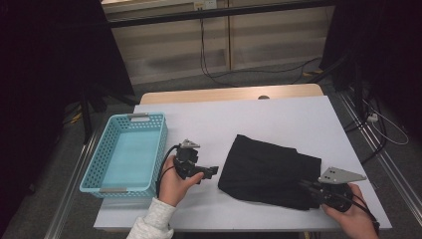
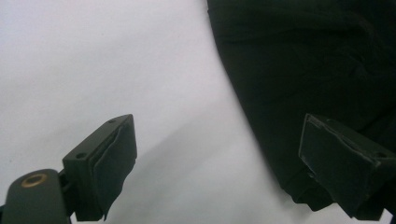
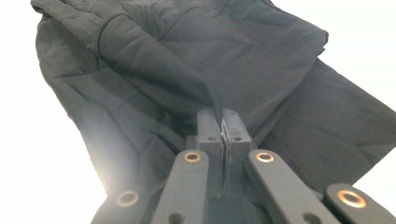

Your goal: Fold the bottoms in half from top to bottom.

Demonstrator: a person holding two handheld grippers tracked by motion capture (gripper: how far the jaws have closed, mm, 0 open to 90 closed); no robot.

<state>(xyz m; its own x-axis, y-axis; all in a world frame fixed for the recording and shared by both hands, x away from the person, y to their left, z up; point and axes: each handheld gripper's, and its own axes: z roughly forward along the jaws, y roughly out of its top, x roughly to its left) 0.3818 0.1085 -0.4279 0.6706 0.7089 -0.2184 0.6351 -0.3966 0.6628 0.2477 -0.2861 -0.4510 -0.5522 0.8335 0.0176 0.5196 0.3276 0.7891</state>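
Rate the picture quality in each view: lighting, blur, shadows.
High view: dim, dark surroundings, folded black cloth garment nearly featureless. Left gripper view: soft focus, the fingers blurred, faint shadow on the white table. Right gripper view: table blown out white, cloth folds readable.

High view overhead, gripper views close, sharing cloth [image 1: 268, 172]

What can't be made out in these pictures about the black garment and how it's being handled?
- What kind of black garment it is: folded dark cloth with little detail in the high view.
- Its near right corner, high view: covered by the right tool.
- How much cloth sits in the right tool, right gripper view: the closed jaws cover the pinched fold.
- The garment's far side, left gripper view: cut off by the edge behind the open left tool.
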